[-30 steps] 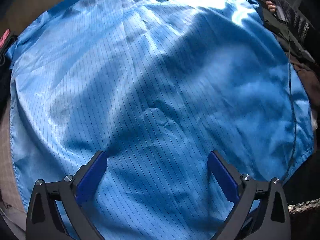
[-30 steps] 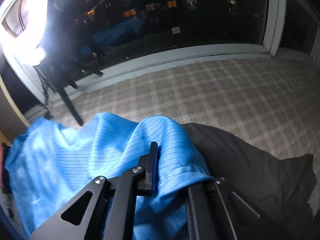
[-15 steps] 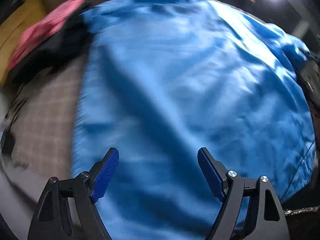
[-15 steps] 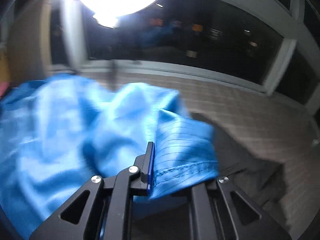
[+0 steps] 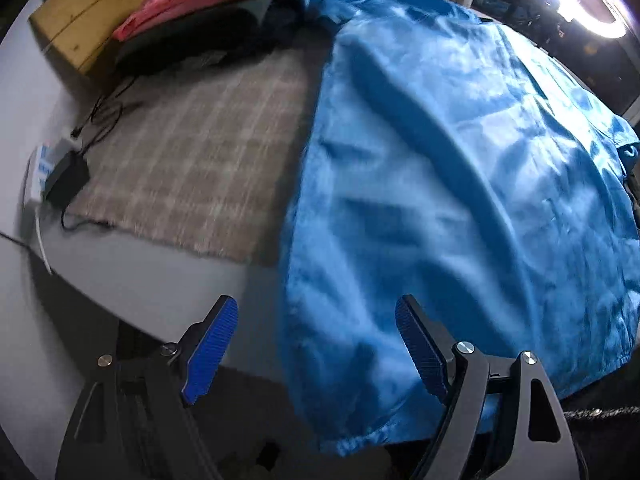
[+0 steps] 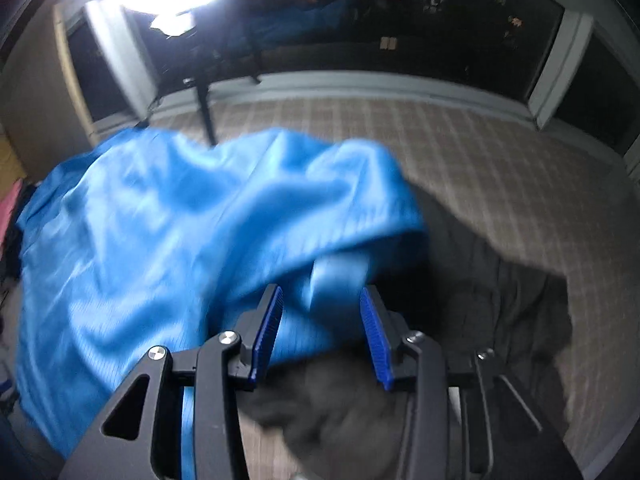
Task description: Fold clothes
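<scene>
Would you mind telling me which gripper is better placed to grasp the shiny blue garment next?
Right. The right gripper is open with a fold of the shiny blue garment between its pads, while the open left gripper merely straddles the hem.

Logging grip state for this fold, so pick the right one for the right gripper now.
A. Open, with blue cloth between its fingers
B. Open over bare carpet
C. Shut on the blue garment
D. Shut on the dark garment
A: the right gripper has its blue pads apart, and a fold of the blue garment lies in the gap between them, not pinched.
</scene>
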Available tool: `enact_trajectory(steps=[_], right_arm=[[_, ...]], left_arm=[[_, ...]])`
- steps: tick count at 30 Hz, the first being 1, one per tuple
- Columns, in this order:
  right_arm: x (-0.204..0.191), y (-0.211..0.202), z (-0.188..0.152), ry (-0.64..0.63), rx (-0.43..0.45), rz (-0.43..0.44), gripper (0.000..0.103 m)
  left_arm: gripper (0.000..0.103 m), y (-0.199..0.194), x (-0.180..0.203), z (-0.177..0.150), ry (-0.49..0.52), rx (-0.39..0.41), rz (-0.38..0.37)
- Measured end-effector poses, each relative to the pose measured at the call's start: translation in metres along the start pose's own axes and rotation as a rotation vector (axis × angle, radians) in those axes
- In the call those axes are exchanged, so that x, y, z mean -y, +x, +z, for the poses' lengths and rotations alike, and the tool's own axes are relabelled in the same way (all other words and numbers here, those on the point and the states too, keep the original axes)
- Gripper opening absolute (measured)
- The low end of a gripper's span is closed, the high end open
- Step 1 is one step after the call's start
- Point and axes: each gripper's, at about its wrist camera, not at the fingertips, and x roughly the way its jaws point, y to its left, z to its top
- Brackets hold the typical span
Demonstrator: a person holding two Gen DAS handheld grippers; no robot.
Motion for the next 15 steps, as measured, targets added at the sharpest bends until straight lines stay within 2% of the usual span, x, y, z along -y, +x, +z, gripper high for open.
enact_trajectory(steps=[3,4,5,6,7,9,13,15], right_arm=[[-0.007,-0.009,-0.030,0.005,-0.016,0.026,0.040],[-0.013,-0.011,-0.041,-0.004,-0.023,0.024,0.040],[-0.018,-0.012,-0.050,-0.015,-0.026,0.017,0.040],[-0.025,-0.011,-0.056,-0.028,-0.027,0.009,0.040],[-0.032,-0.009,-0.062,-0.042,-0.027,0.001,0.040],[-0.042,-0.004,-0.070,-0.051,-0.036,0.000,0.040],[-0.062,0.003,-0.080,-0.105,-0.046,0.038,0.040],[-0.078,0.004,-0.084,-0.161,-0.046,0.039,0.040]], left_arm=[[0.078,0.013,-0.001,-0.011,-0.041,-0.030,-0.029],[0.062,0.017,-0.004,-0.012,-0.056,-0.035,-0.058],[0.029,0.020,-0.007,-0.014,-0.071,-0.040,-0.086],[0.012,0.023,-0.009,-0.015,-0.081,-0.050,-0.109],[0.004,0.025,-0.010,-0.015,-0.088,-0.061,-0.128],[0.004,0.021,-0.012,-0.018,-0.057,-0.059,-0.111],[0.006,0.020,-0.038,-0.031,-0.103,-0.082,-0.046],[0.013,0.014,-0.043,-0.030,-0.124,-0.089,-0.031]])
